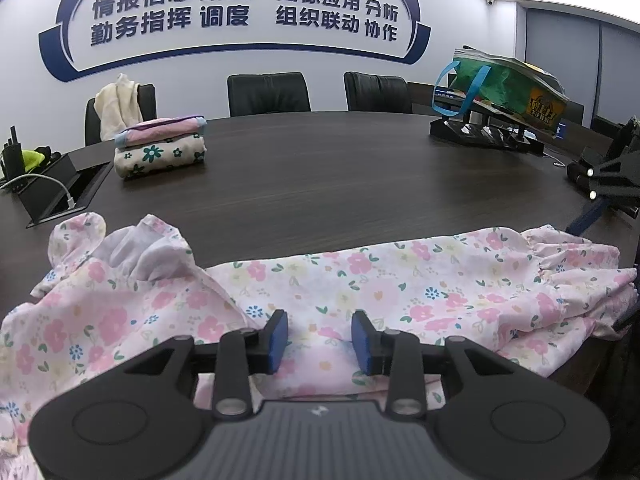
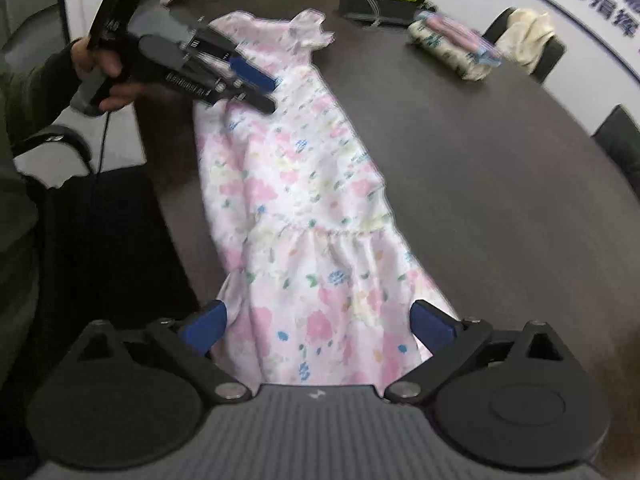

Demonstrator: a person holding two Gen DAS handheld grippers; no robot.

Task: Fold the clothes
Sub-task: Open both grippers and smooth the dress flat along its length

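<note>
A pink floral dress (image 1: 400, 280) lies spread lengthwise along the near edge of the dark wooden table (image 1: 340, 168). My left gripper (image 1: 321, 338) hovers low over its upper part. The blue pads stand partly apart and press on nothing, with flat fabric showing below the gap. In the right wrist view the dress (image 2: 304, 208) runs from ruffled sleeves at the far end to the gathered skirt close by. My right gripper (image 2: 318, 324) is wide open above the skirt hem, holding nothing. A hand (image 2: 100, 68) holds the left gripper (image 2: 272, 94) over the bodice.
A stack of folded clothes (image 1: 160, 152) sits at the far left of the table (image 2: 480, 160). A green bag (image 1: 504, 84) on black trays stands far right. A cable box (image 1: 52, 192) is at the left edge. Black chairs (image 1: 268, 92) line the far side, and one holds a cream garment (image 1: 118, 104).
</note>
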